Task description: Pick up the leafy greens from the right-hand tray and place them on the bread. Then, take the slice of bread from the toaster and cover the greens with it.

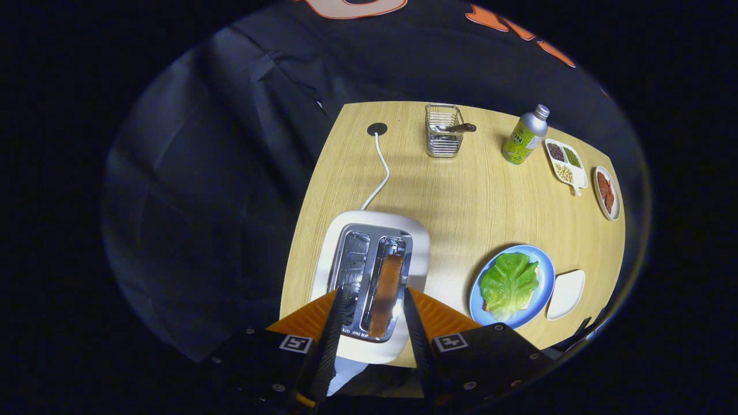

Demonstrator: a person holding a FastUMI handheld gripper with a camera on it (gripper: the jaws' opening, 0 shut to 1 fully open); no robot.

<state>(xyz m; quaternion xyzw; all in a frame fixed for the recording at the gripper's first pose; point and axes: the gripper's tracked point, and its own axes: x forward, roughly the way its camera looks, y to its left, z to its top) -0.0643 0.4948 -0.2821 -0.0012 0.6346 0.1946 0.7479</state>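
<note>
Wood table: toaster, blue plate, wire basket, bottle.

matt pale wood-grain counter. glossy white shell, likely plastic, on the toaster, with shiny polished metal around its slots. rough browned crust on the bread slice. bright wire metal basket. smooth blue plate under crinkled, slightly shiny greens. brushed metal-look bottle. claw open above the toaster.
</note>
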